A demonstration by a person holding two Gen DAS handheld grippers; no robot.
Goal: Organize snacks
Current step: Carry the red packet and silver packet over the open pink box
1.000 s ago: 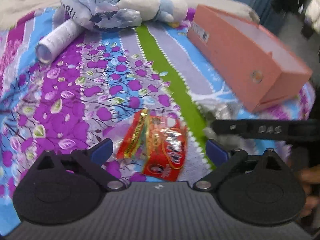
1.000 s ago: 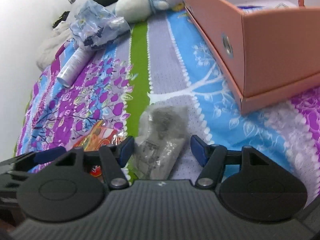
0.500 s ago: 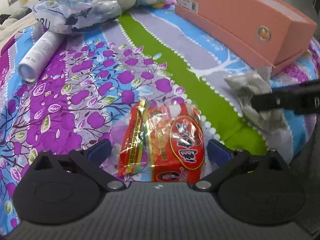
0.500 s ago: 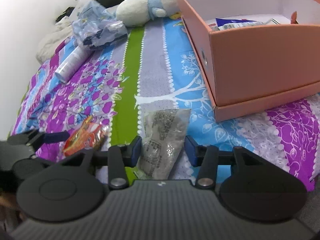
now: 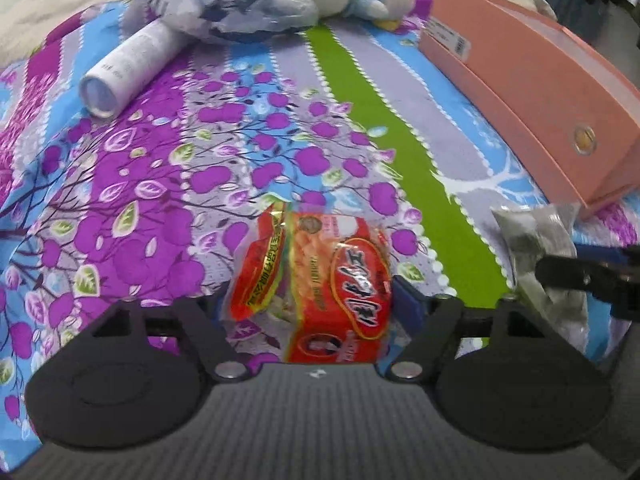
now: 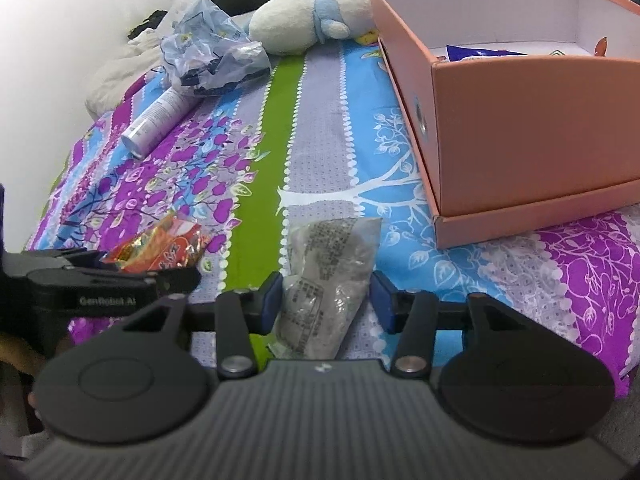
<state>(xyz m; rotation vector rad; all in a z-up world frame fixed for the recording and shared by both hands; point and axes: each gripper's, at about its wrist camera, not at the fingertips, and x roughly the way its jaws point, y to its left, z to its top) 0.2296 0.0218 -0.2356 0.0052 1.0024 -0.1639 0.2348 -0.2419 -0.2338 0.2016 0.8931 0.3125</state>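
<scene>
— While our left gripper (image 5: pixel 316 304) is closing its jaws around the red snack packet (image 5: pixel 320 288), are the pads pressing on it yet?
— We are seeing the packet lying between them on the patterned bedspread (image 5: pixel 224 152), but we cannot tell whether both pads are touching it.
— And our right gripper (image 6: pixel 326 306)?
— We are holding it half apart over the grey snack packet (image 6: pixel 332 276); the left pad is sitting against the wrapper, the right pad is standing just clear of it.
— What are we seeing further out?
— The pink box (image 6: pixel 532 152) is sitting open, near the grey packet, with packets lying inside; a white tube (image 6: pixel 154 120), a crumpled plastic bag (image 6: pixel 208 60) and a plush toy (image 6: pixel 304 24) are lying well beyond
</scene>
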